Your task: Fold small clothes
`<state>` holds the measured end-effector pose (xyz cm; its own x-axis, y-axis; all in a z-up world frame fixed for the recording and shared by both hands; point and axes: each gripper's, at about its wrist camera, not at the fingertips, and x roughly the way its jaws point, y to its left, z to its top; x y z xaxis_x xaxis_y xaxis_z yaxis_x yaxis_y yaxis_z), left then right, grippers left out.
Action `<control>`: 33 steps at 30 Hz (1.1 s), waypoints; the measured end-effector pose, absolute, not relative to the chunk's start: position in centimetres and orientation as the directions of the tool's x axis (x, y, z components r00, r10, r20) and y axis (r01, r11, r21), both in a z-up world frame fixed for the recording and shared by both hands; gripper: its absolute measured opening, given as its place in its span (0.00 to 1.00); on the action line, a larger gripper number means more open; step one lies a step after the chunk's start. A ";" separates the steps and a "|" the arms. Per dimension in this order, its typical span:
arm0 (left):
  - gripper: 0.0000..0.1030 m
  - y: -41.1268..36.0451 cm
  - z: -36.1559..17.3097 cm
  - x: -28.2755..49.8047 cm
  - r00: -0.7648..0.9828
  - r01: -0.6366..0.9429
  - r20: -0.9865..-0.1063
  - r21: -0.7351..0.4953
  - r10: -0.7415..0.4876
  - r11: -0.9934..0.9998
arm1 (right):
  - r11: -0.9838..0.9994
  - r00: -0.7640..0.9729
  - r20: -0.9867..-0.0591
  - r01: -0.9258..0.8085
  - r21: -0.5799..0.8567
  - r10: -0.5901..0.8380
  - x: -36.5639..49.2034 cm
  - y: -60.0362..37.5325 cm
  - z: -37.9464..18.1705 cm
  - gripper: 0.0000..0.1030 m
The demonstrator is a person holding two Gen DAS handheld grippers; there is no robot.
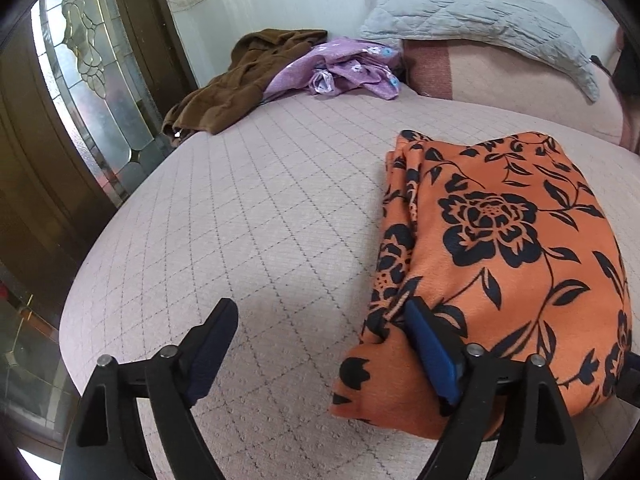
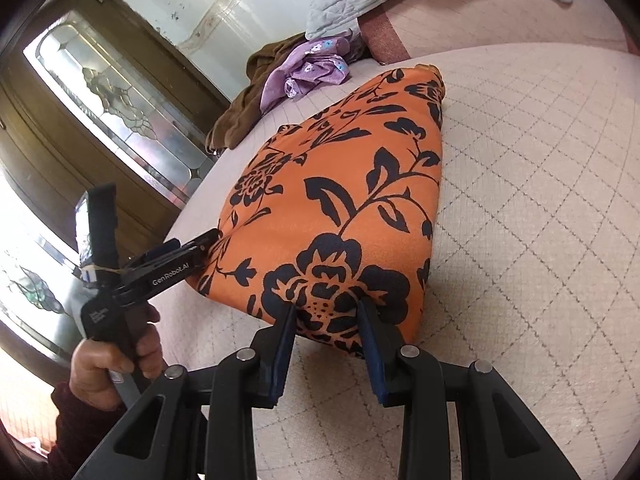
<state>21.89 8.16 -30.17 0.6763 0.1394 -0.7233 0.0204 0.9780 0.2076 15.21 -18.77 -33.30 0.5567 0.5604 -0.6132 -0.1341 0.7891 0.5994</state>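
An orange cloth with black flowers (image 1: 500, 240) lies folded into a thick pad on the pink quilted bed (image 1: 260, 220). My left gripper (image 1: 320, 308) stands open wide at the cloth's near left corner. Its right finger (image 1: 430, 348) rests against the fabric and its left finger is over bare bedcover. In the right wrist view my right gripper (image 2: 328, 320) is shut on the near edge of the orange cloth (image 2: 340, 184), with the fabric puckered between the pads. A hand (image 2: 112, 356) holds the left gripper (image 2: 210, 238) at the cloth's left side.
A brown garment (image 1: 240, 84) and a purple flowered garment (image 1: 340, 68) lie crumpled at the bed's far end. Behind them are a grey quilted pillow (image 1: 480, 16) and a pink blanket (image 1: 500, 80). A wooden door with patterned glass (image 1: 88, 92) stands past the bed's left edge.
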 end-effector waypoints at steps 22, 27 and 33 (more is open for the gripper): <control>0.84 7.4 -30.4 22.0 0.690 0.011 -0.702 0.251 0.174 0.968 | 0.757 0.549 -0.596 -0.107 0.644 0.585 15.3 -19.2 -33.5 0.36; 0.84 7.4 -30.4 21.9 0.690 0.008 -0.703 0.249 0.175 0.968 | 0.758 0.549 -0.597 -0.108 0.643 0.585 15.4 -19.2 -33.5 0.36; 0.84 7.4 -30.4 22.0 0.689 0.007 -0.703 0.250 0.176 0.968 | 0.757 0.549 -0.596 -0.108 0.644 0.586 15.3 -19.2 -33.5 0.36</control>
